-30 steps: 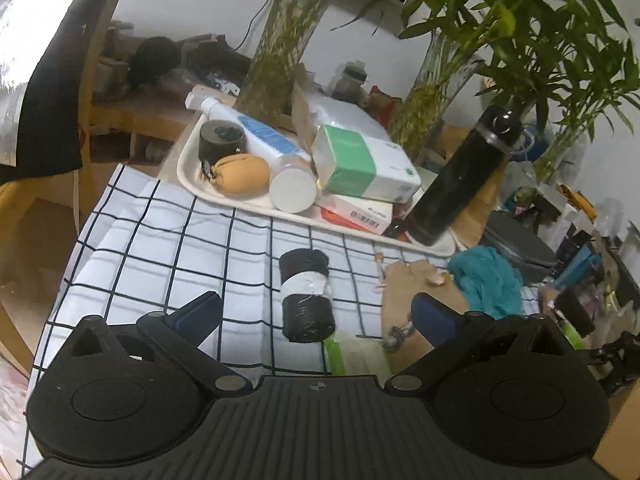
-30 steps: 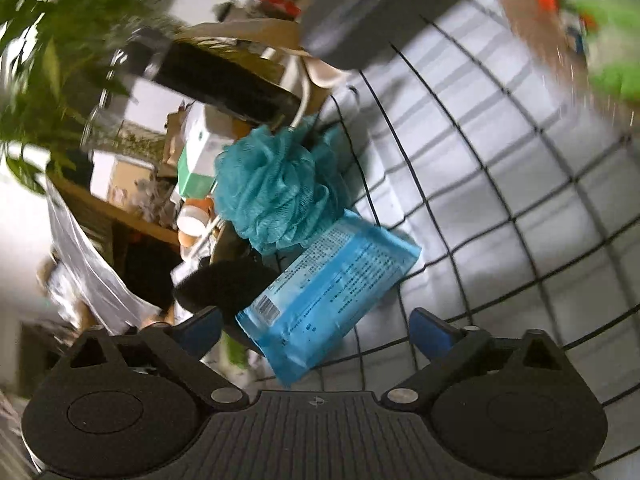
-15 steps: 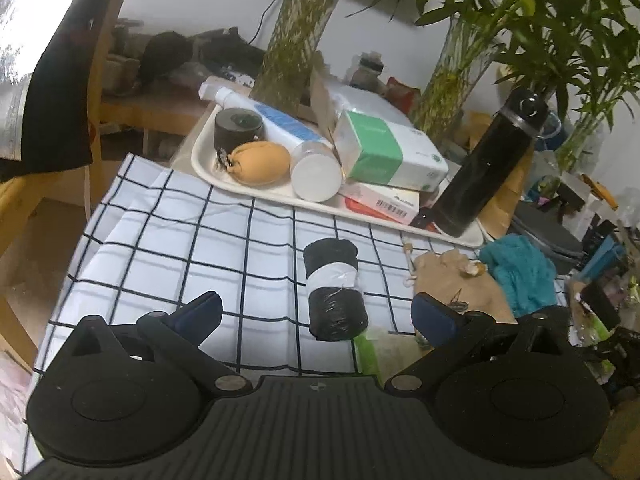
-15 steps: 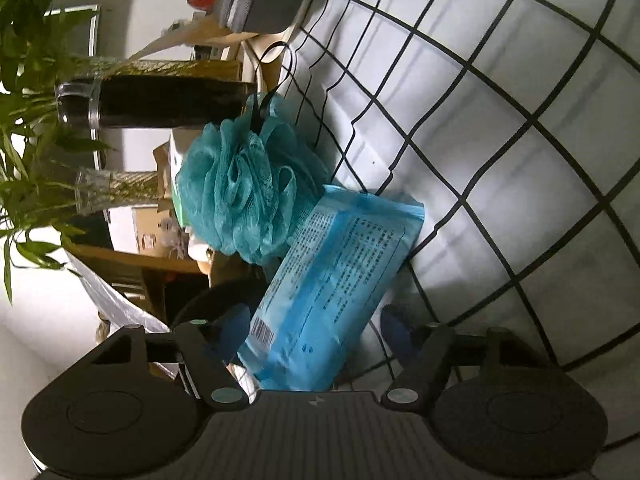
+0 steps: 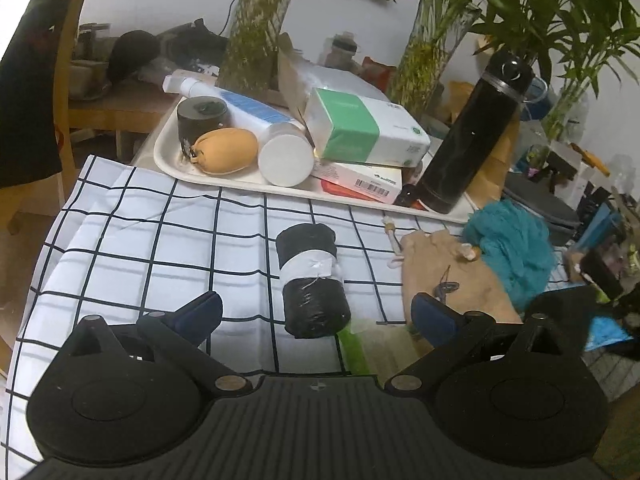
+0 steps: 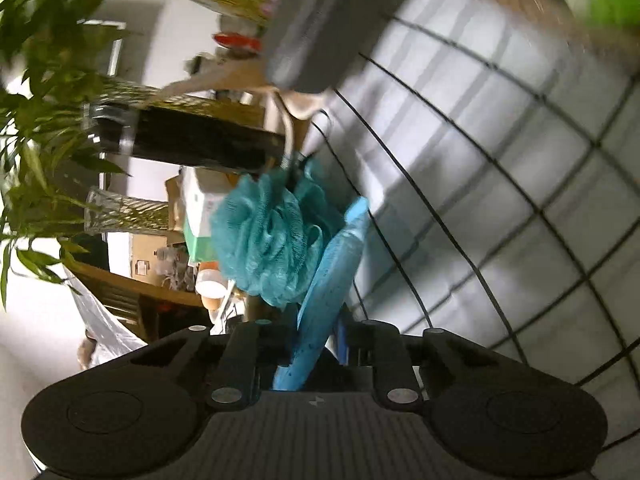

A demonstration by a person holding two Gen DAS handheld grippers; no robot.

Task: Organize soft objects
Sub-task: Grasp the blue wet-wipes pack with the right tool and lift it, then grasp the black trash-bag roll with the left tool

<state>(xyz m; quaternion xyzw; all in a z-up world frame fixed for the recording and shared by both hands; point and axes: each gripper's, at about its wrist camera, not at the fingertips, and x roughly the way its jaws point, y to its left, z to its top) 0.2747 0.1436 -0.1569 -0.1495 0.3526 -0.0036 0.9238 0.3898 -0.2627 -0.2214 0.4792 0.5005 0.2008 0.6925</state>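
Two claws are ours to tell of, and we start at the right gripper (image 6: 316, 344): its jaws have just been closing and now clamp the near end of a soft blue packet (image 6: 334, 264), which stands pinched edge-on between them. We judge the packet light and pliable, slick in its film wrap, so a hold across its flat faces near one end, as here, should keep it from sliding, though the free end will likely droop or swing. Just beyond it, touching its upper side, sits the teal bath pouf (image 6: 266, 240), springy mesh that would take a pinch anywhere in its bulk.

Our left gripper (image 5: 316, 314) hangs with its jaws wide apart and nothing between the pads. Ahead of it on the checked cloth (image 5: 160, 240) lies a black roll of bags (image 5: 310, 280) banded in white, soft enough to squeeze around its middle. To its right is a tan cloth pouch (image 5: 444, 268), limp and best gathered at a fold. Farther out, the white tray (image 5: 168, 156) holds an orange pouch (image 5: 228, 151), a green-and-white tissue pack (image 5: 360, 126) and a black flask (image 5: 476, 136).
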